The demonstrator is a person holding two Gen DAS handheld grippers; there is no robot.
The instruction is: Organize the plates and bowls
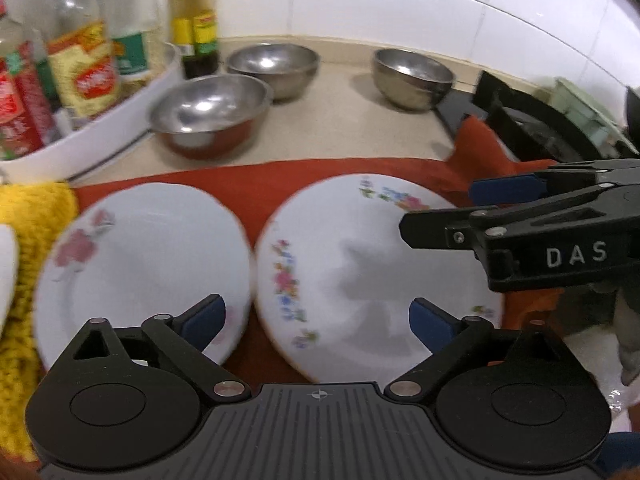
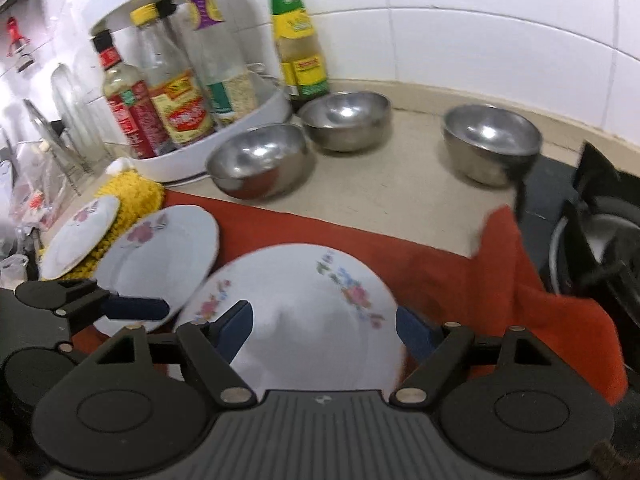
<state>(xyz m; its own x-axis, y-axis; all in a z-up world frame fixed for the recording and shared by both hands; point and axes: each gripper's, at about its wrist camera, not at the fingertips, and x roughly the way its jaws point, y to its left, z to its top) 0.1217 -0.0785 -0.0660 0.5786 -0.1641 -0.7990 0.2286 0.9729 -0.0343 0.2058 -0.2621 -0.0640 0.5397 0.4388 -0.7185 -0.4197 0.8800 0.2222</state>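
Left wrist view: the left gripper (image 1: 316, 320) hangs over two plates lying flat and side by side on a red cloth (image 1: 360, 170) spread on the desk (image 1: 352, 112), their rims almost touching. Its jaws stand released, with nothing between them. The left plate (image 1: 140, 260) carries a pink flower, the right plate (image 1: 360, 260) a ring of small blossoms. Behind the cloth stand three steel bowls: one (image 1: 210, 116) beside a white rack (image 1: 100, 132) of sauce bottles, one (image 1: 274, 66) behind it, one (image 1: 414, 76) well apart near the stove (image 1: 532, 128). The right gripper (image 1: 440, 210) reaches in from the right over the flowered plate; "DAS" is printed on its body. The bottle labels are too blurred to read.

Right wrist view: the right gripper (image 2: 324, 328) hovers over the right plate (image 2: 304, 312), jaws parted and empty, one pad on each side of it. The left plate (image 2: 160, 256) lies beside it, and a smaller plate (image 2: 80, 240) leans on a yellow knitted cloth (image 2: 132, 196).

The plates look like glazed china: stiff, smooth, slippery and easily chipped, best pinched at the raised rim once an edge is tipped off the cloth. The bowls seem light, hard and rounded; the thin lip is the likeliest hold.
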